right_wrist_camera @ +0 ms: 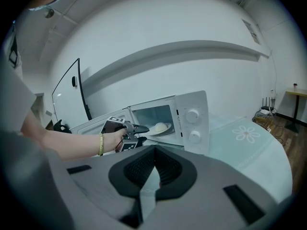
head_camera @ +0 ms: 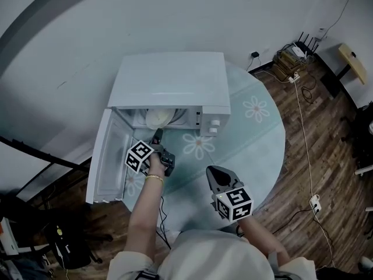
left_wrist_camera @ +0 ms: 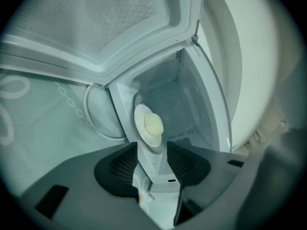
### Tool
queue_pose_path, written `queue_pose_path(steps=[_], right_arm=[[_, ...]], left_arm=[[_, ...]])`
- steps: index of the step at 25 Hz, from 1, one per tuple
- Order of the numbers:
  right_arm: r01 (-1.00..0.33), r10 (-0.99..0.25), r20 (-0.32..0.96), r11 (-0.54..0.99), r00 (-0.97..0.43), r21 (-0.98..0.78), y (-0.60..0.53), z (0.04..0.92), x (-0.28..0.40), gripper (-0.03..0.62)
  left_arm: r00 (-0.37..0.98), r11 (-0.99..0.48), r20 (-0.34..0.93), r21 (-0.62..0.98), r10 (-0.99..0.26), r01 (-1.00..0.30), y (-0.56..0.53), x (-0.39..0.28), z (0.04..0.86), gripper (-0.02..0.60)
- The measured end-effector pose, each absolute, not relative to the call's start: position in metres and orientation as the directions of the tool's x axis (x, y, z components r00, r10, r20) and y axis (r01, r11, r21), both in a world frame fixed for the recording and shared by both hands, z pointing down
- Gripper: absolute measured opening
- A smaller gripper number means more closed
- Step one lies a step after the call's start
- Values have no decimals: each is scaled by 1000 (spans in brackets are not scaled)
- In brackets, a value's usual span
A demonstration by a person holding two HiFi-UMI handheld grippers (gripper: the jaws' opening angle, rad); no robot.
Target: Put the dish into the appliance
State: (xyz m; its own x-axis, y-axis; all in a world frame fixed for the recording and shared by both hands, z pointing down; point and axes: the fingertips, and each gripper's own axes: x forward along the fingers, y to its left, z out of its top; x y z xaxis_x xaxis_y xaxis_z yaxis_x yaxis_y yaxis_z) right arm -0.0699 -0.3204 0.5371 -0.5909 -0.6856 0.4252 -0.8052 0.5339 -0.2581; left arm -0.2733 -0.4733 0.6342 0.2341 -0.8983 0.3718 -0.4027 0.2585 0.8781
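One dish (left_wrist_camera: 149,125) inside one microwave (head_camera: 175,80), its single door (head_camera: 108,156) swung open | two grippers | left gripper (head_camera: 157,135): fingers apart, nothing between them, dish just beyond its fingertips | right gripper (head_camera: 214,172): fingers closed together, empty, well back from the dish, over one round table (head_camera: 262,150)

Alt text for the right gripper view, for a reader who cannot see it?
A white microwave stands door-open on a flower-patterned tablecloth, a pale round dish inside. In front of the opening, a hand holds the left gripper, jaws apart and empty; the right gripper fills the foreground, jaws together.
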Motion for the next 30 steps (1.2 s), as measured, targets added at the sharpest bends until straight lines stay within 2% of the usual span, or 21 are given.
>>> queue_pose_path(steps=[6,12,15,25,30], right_arm=[[-803,-694,407,544,-594,-244,-295,527,-59,5],[-802,-694,406,547,-594,-240,-266,520,-44,5],[-799,-694,399,551,-599,-241,-248,516,-36,5],[-774,-680,373,583,-632,-248,-182,502,-9,6],[-755,-662,367,605,-654,-254,-145,499,6,5]], left_arm=[[264,211,357,866,-896,-454,-420,-250,610,174],[259,161,357,811,-897,-562,-364,-231,587,56],[268,135,370,773,-889,-619,-331,-219,578,19],[336,-14,373,651,-865,-759,-225,-161,536,14],[376,-69,348,648,-859,-759,-174,-128,519,14]])
